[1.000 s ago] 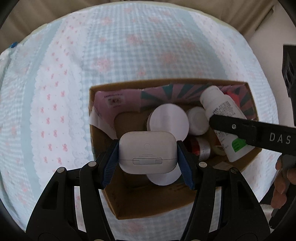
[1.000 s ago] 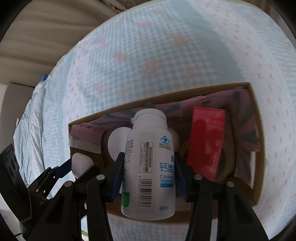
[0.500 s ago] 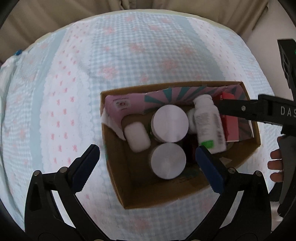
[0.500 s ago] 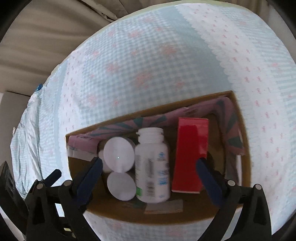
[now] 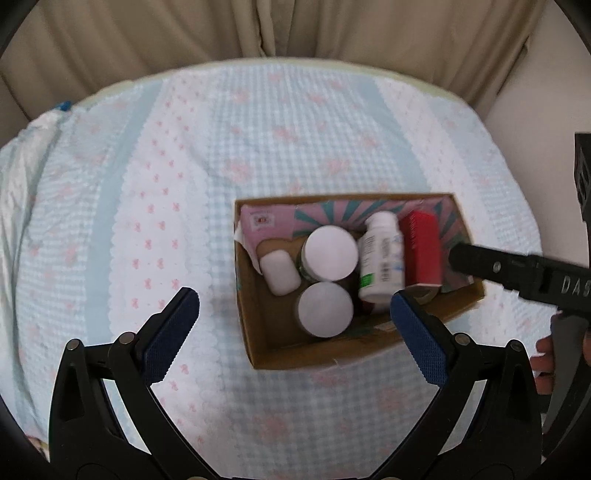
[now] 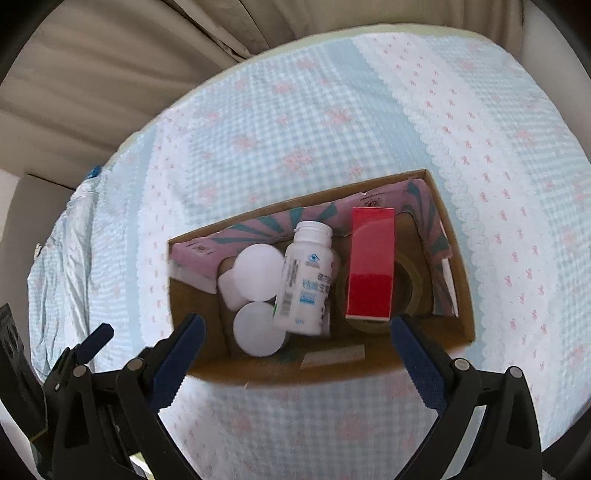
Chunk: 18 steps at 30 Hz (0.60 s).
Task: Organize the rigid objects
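A cardboard box [image 5: 321, 356] [image 6: 458, 266] sits on the bed. In it lie a white earbud case [image 5: 279, 272], two white-lidded jars [image 5: 330, 253] [image 6: 258, 272], a white pill bottle [image 5: 380, 264] [image 6: 304, 282] and a red carton [image 5: 421, 253] [image 6: 370, 262] on a tape roll [image 6: 410, 284]. My left gripper [image 5: 295, 317] is open and empty above the box's near edge. My right gripper [image 6: 295, 343] is open and empty, also above the near edge. The right gripper's black body [image 5: 517, 271] shows at the right of the left wrist view.
A blue-and-white checked bedspread with pink bows [image 5: 184, 166] [image 6: 498, 166] covers the bed all round the box. Beige curtains [image 5: 258, 33] [image 6: 92, 74] hang behind the bed. A pink patterned flap [image 5: 273, 221] [image 6: 229, 240] lines the box's far wall.
A second ago the left gripper held the earbud case and the right held the pill bottle. Both opened, both things now lie in the box, and both grippers have drawn back and up.
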{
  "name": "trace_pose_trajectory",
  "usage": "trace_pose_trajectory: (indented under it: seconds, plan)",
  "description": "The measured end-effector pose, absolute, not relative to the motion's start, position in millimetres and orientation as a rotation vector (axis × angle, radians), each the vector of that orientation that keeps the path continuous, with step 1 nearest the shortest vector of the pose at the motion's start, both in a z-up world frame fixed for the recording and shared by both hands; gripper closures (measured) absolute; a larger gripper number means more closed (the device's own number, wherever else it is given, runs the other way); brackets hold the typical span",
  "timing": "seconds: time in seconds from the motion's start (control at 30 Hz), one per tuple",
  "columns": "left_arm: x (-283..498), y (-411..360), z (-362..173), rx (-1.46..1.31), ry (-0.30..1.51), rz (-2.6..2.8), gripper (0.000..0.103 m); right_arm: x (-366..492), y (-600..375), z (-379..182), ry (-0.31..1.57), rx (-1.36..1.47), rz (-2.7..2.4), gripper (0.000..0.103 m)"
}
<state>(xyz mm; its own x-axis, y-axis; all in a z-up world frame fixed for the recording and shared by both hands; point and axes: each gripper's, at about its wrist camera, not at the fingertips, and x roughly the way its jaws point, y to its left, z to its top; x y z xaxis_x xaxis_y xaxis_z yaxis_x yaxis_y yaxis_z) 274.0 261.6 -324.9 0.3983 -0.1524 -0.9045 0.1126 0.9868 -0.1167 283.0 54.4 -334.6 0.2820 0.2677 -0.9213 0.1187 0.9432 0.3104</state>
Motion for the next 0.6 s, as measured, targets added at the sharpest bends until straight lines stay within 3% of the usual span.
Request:
trace_pose_trajectory:
  seconds: [0.17, 0.43, 0.6]
  plan:
    - [258.0, 252.0, -266.0, -0.059, 1.065, -0.126, 0.0, 264.6, 43.5, -283.5, 1.211, 0.294, 0.117, 0.003]
    - [214.4, 211.5, -125.7, -0.073, 0.812, -0.114, 0.0, 217.9, -3.9, -151.4, 0.99, 0.083, 0.091, 0.003]
    - [173.0, 186.0, -69.3, -0.093, 0.669, -0.107, 0.0, 180.6, -34.3, -89.3, 0.865, 0.05, 0.054, 0.003]
